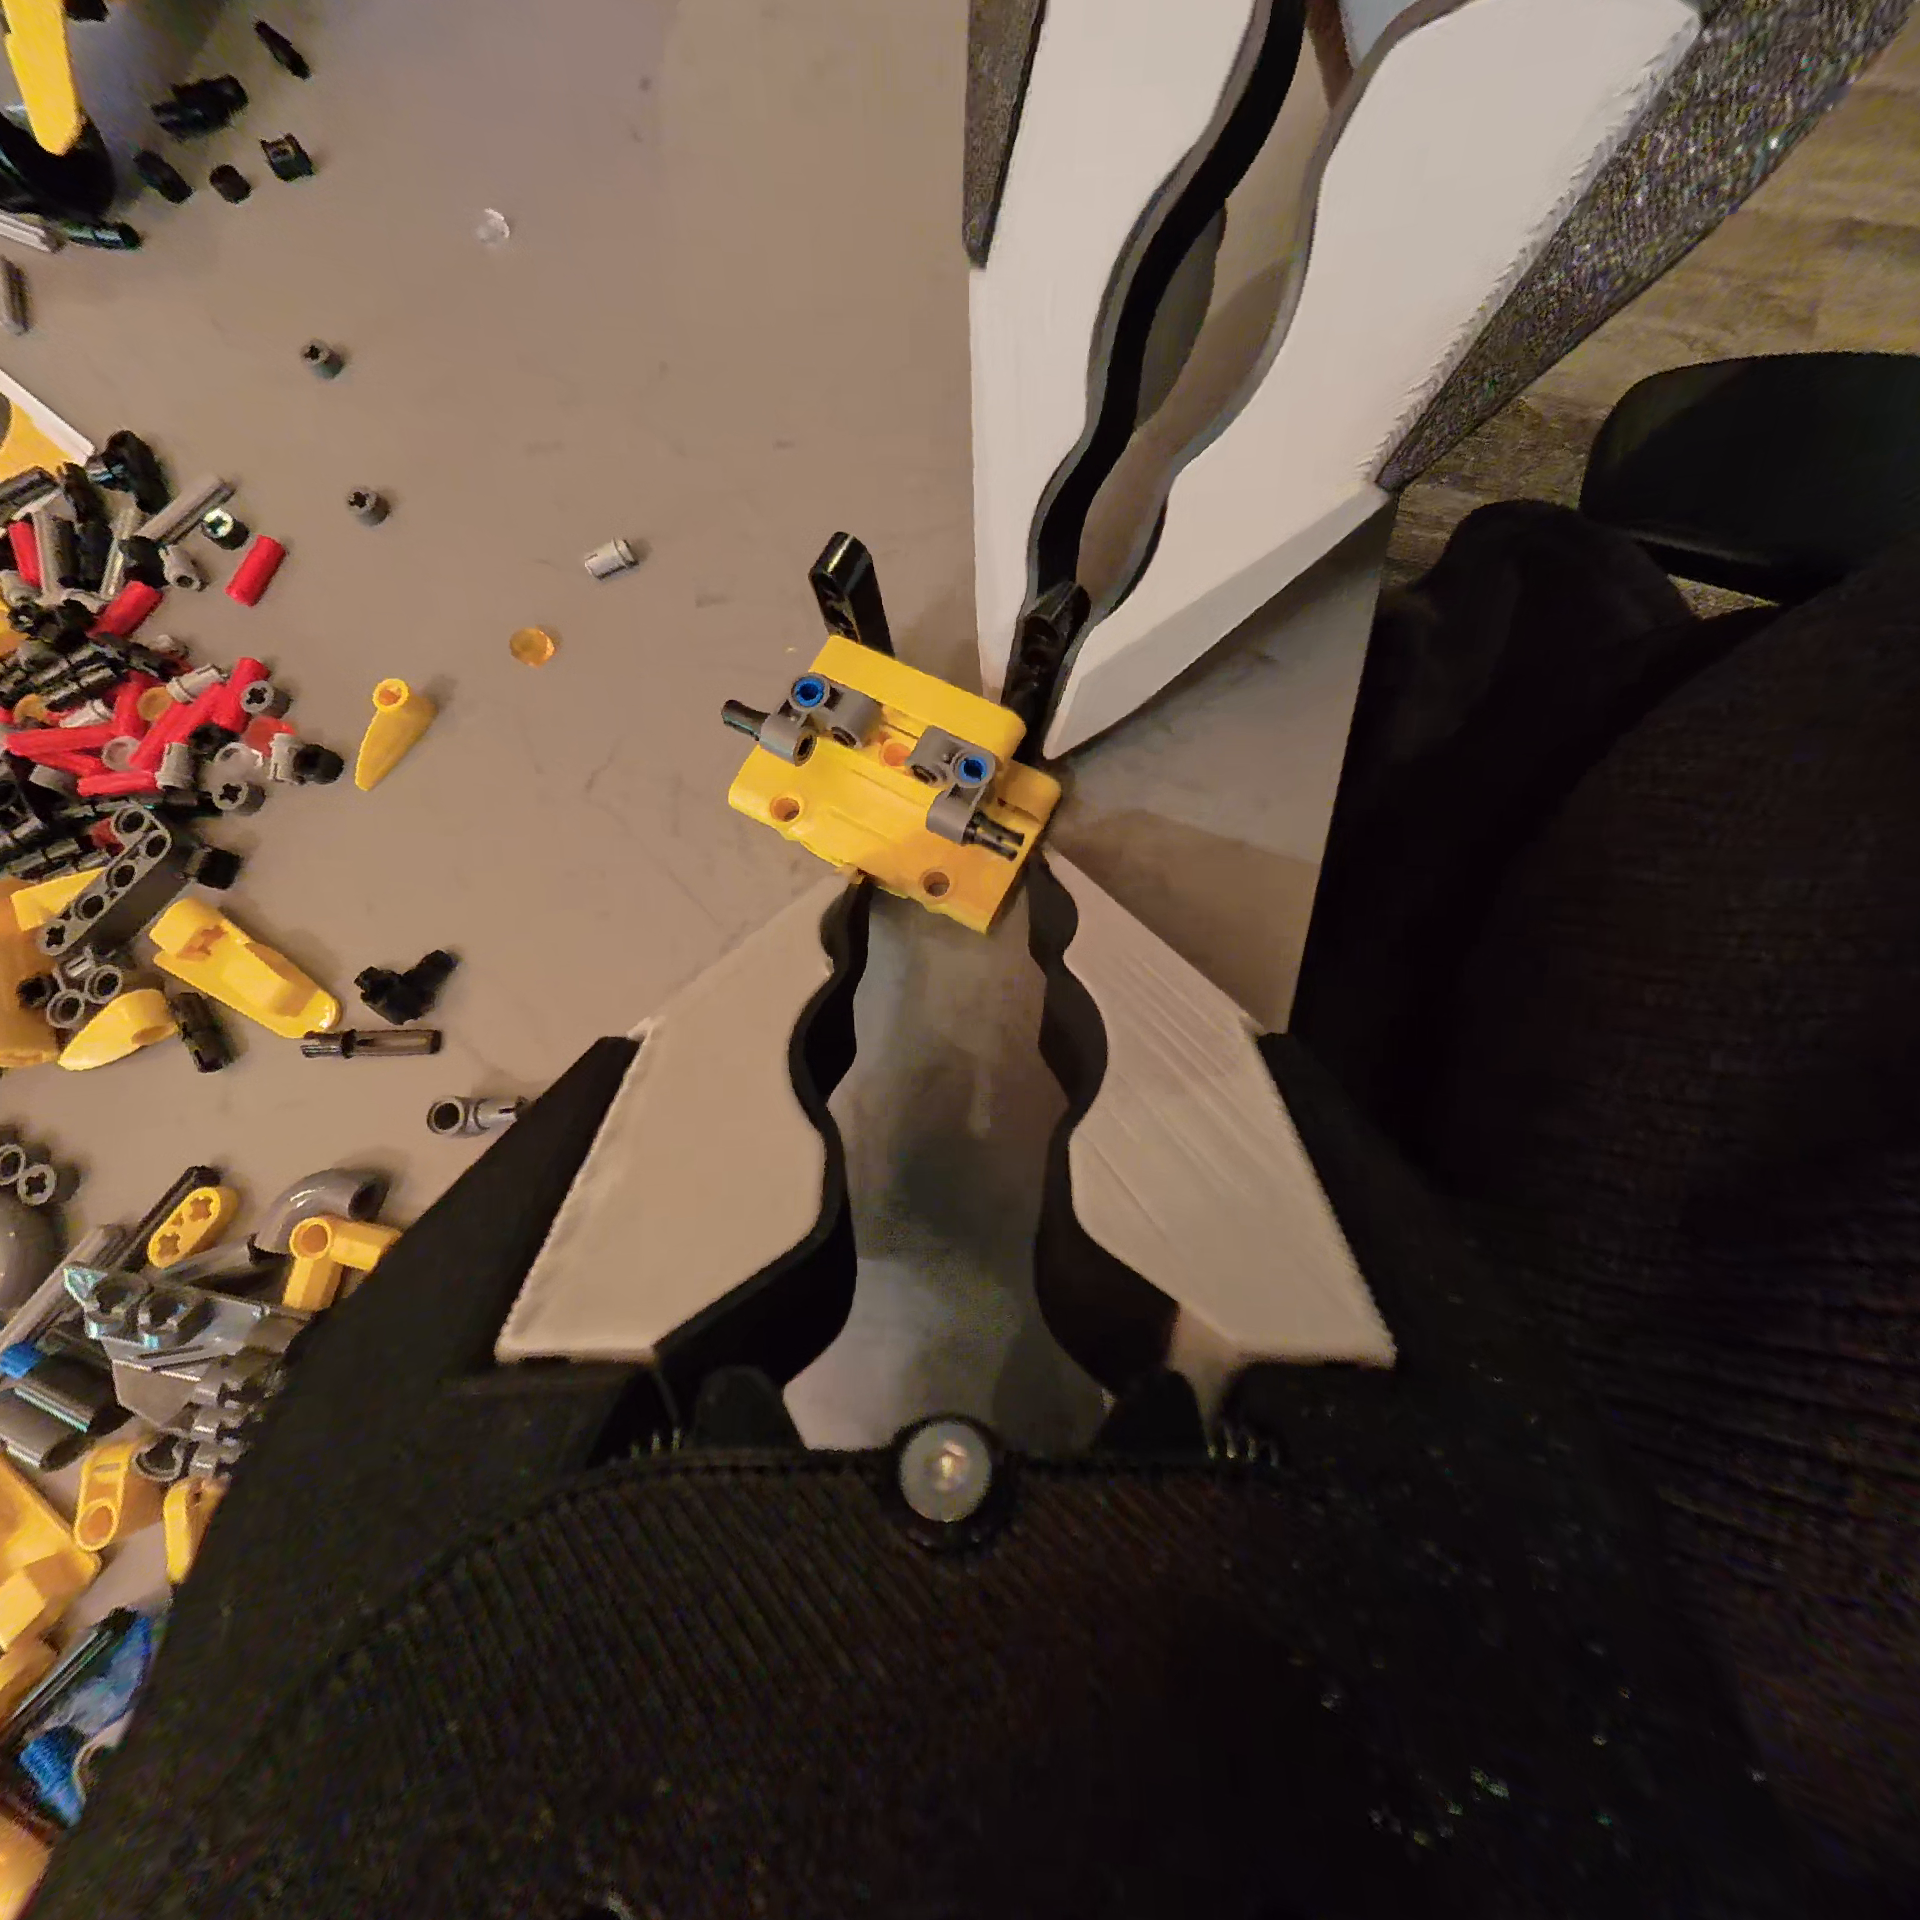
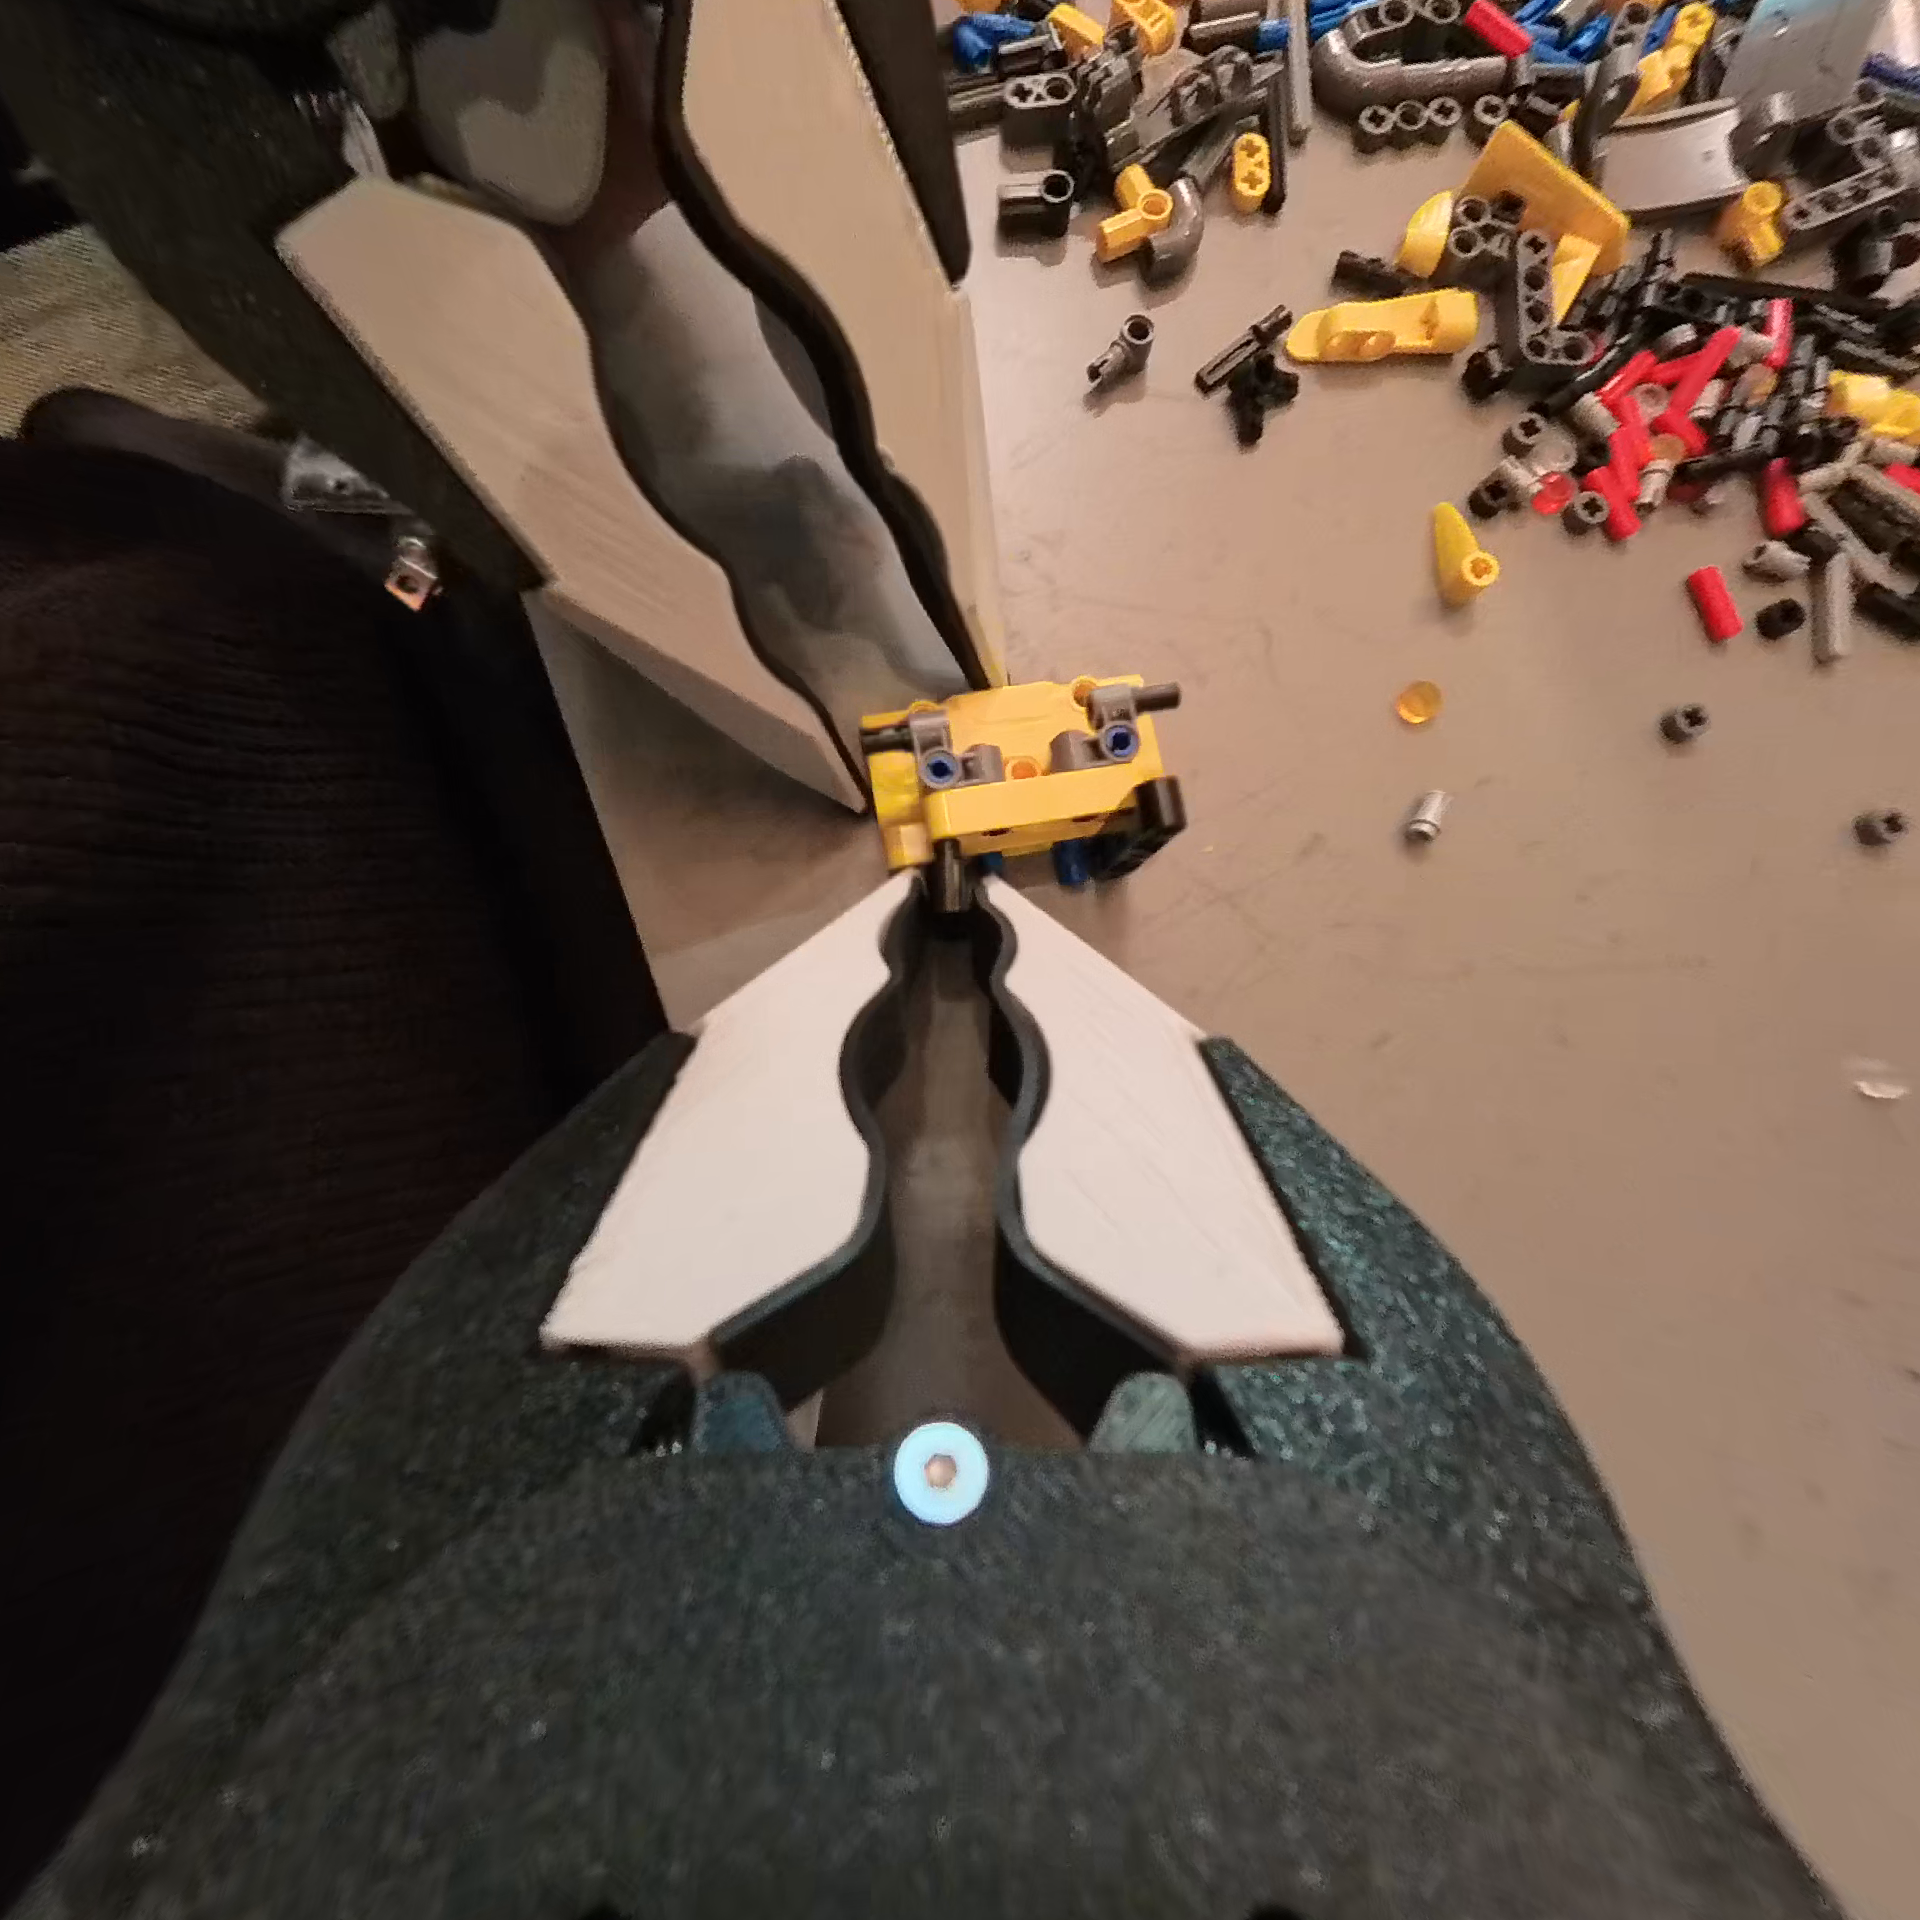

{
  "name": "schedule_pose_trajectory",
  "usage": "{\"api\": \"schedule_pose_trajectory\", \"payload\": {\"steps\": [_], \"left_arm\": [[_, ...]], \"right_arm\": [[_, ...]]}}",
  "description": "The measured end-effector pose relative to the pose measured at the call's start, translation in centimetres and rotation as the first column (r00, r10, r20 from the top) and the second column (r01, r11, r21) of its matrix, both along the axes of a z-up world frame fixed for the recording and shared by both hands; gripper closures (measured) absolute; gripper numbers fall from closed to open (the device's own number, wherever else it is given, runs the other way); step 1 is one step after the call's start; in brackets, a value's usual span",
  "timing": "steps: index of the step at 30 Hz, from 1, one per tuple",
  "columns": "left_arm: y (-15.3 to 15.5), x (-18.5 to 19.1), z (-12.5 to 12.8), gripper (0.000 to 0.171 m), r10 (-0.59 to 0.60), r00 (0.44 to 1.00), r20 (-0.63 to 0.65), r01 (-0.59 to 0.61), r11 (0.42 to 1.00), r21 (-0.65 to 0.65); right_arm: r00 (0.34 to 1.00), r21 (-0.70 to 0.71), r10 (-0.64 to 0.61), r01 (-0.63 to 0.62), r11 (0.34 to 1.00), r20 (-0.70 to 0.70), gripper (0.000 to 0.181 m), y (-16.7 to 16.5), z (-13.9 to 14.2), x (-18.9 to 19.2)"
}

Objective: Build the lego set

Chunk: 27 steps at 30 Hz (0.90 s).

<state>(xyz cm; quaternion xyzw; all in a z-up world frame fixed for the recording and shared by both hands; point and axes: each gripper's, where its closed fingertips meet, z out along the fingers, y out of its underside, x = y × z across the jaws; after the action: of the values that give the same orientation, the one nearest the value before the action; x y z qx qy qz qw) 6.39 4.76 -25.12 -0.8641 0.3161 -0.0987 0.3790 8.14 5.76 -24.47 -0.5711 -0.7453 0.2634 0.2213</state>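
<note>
A small yellow brick assembly [image 1: 883, 790] with grey connectors, blue pins and black beams is held just above the grey table [image 1: 675, 364] near its edge. My left gripper [image 1: 940, 894] is shut on the assembly's yellow body at its near side. My right gripper [image 2: 951, 894] is shut on the end of a black beam [image 2: 948, 878] that sticks out of the assembly [image 2: 1018, 769]. In the left wrist view the right gripper [image 1: 1039, 686] comes in from above. In the right wrist view the left gripper [image 2: 925, 738] comes in from the upper left. A second black beam [image 1: 852, 587] stands free.
A pile of loose red, black, grey and yellow pieces [image 1: 104, 727] lies to the left; it also shows in the right wrist view [image 2: 1662, 312]. Strays lie nearer: an orange round stud [image 1: 533, 644], a grey pin [image 1: 611, 558], a yellow cone [image 1: 393, 727]. A person's dark clothing [image 1: 1610, 1039] lies beyond the table edge. Both grippers' tips are close together, under 4 cm apart.
</note>
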Motion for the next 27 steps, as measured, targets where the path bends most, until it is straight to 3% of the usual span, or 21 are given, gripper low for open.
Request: {"api": "schedule_pose_trajectory", "payload": {"steps": [4, 27], "left_arm": [[0.0, 0.1, 0.0, 0.142, -0.002, 1.000, 0.017, 0.003, 1.000, -0.015], [0.0, 0.1, 0.0, 0.142, -0.001, 1.000, 0.017, 0.002, 1.000, -0.015]], "right_arm": [[1.000, 0.048, -0.004, 0.005, 0.999, -0.016, 0.174, 0.3, 0.0, 0.2], [0.999, 0.032, 0.027, -0.026, 0.999, -0.043, 0.175, 0.6, -0.2, 1.4]]}}
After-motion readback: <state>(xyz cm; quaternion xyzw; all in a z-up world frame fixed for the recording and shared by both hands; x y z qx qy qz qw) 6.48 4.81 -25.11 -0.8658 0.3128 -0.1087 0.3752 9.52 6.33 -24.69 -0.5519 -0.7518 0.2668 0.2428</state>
